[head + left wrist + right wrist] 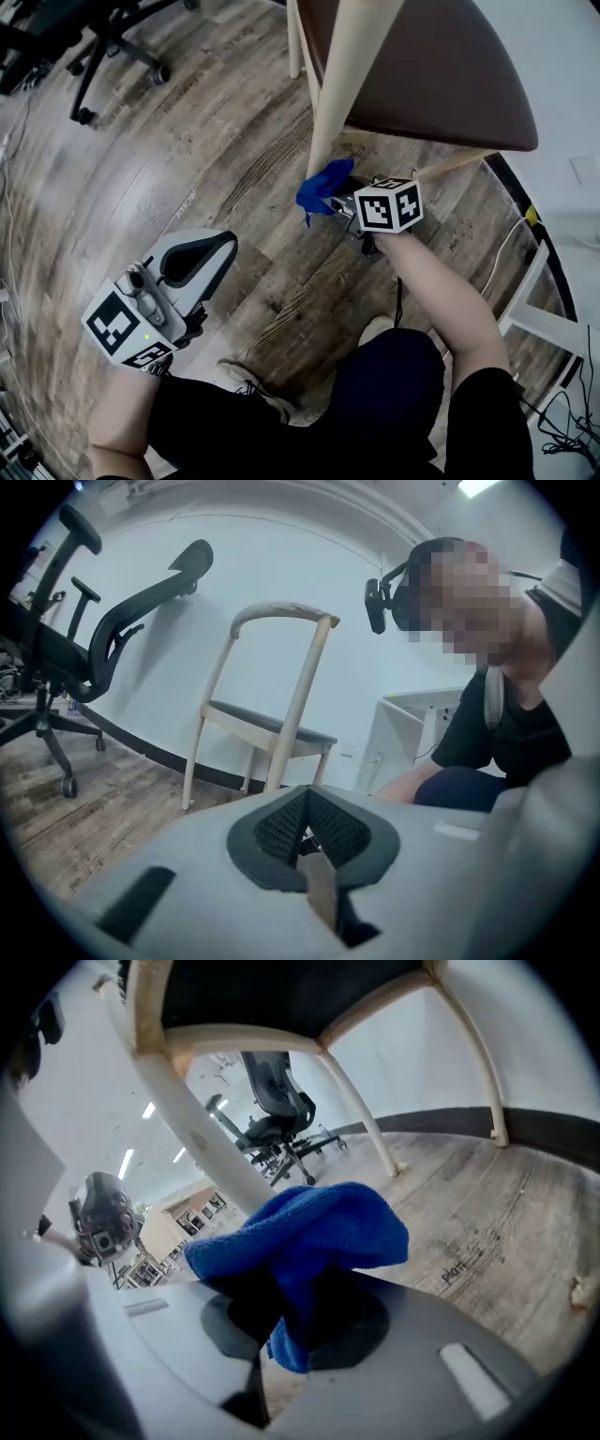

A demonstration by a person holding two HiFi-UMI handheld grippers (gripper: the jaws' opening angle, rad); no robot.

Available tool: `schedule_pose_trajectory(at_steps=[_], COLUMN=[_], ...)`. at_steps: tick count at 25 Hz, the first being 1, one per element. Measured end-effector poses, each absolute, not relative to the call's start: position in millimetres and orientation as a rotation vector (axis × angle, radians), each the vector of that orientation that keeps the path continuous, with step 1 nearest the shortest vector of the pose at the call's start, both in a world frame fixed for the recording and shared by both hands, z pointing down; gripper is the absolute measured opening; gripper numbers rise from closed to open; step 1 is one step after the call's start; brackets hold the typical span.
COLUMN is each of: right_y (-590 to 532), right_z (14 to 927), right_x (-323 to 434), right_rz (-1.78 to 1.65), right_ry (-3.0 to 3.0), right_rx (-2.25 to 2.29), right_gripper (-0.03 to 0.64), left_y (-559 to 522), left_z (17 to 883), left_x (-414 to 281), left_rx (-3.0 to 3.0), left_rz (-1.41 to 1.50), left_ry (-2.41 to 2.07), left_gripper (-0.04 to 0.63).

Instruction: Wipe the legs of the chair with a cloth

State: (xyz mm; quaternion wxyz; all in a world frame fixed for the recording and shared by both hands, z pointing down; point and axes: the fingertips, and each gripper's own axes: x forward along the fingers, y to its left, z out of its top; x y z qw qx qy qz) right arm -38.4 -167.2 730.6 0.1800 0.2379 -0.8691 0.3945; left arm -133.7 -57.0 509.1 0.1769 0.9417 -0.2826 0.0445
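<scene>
The wooden chair [422,66] has a brown seat and cream legs and stands at the top of the head view. My right gripper [341,202] is shut on a blue cloth [323,186], and the cloth rests against the lower part of the chair's front leg [326,131]. In the right gripper view the cloth [300,1237] bunches out of the jaws of the right gripper [300,1309], with the leg [202,1143] slanting right behind it. My left gripper [225,247] hangs low at the left, away from the chair, shut and holding nothing. The left gripper view shows the left gripper [306,808] and the whole chair [272,733] farther off.
A black office chair [112,42] on castors stands at the top left on the wood floor. A white wall, a dark baseboard, cables [506,253] and a white frame [539,319] run along the right. The person's legs and shoe [253,380] fill the bottom.
</scene>
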Motion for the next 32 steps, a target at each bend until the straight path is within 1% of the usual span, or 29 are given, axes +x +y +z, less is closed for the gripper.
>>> schedule_pose_trajectory(at_steps=[10, 18, 23, 27, 32], right_y=[-161, -139, -128, -91, -50], right_z=[554, 475, 434, 383, 293], right_x=[-25, 5, 33, 56, 76], right_rz=[1.046, 1.062, 1.19, 1.322, 1.34], right_ry=[-2.849, -3.018, -2.965, -2.844, -2.748], right_rx=[0.718, 0.778, 0.905, 0.96, 0.978], right_gripper=[0.064, 0.064, 0.064, 0.064, 0.065], left_y=[-65, -77, -78, -49, -11], left_z=[497, 478, 436, 396, 321], left_x=[-116, -132, -152, -151, -145], left_rx=[2.702, 2.681, 2.58, 2.591, 2.465], left_rz=[0.103, 0.023, -0.063, 0.165, 0.187], left_ry=[-0.823, -0.924, -1.063, -1.05, -1.023], left_gripper=[-0.002, -0.002, -0.003, -0.002, -0.002])
